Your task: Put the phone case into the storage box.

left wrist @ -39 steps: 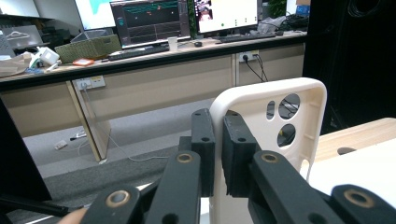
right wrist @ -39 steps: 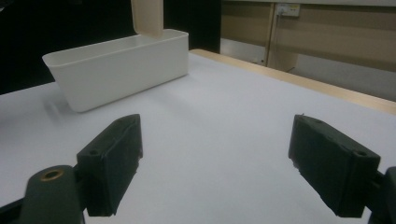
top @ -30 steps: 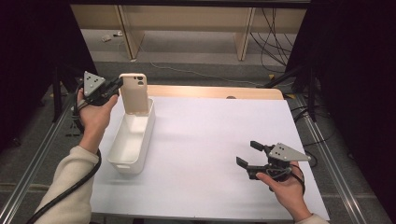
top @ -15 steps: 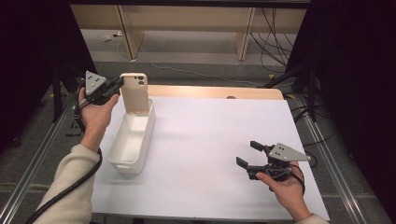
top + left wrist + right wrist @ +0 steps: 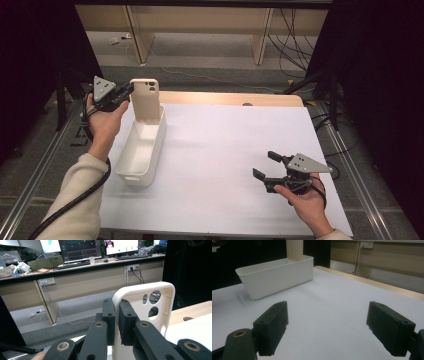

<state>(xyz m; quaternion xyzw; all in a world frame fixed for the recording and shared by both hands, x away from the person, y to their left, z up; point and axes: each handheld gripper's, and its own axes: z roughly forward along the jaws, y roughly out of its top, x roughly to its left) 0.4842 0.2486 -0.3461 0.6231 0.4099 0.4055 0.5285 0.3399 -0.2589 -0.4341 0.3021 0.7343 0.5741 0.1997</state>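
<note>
In the high view, a cream phone case is held upright by the left gripper over the far end of a white bin on the white table. The right gripper is held low near the table's near right side, jaws spread wide.

In the left gripper view, the case's edge is clamped between the 2 jaws.

In the right gripper view, the bin is seen beyond the wide-apart, empty jaws.
</note>
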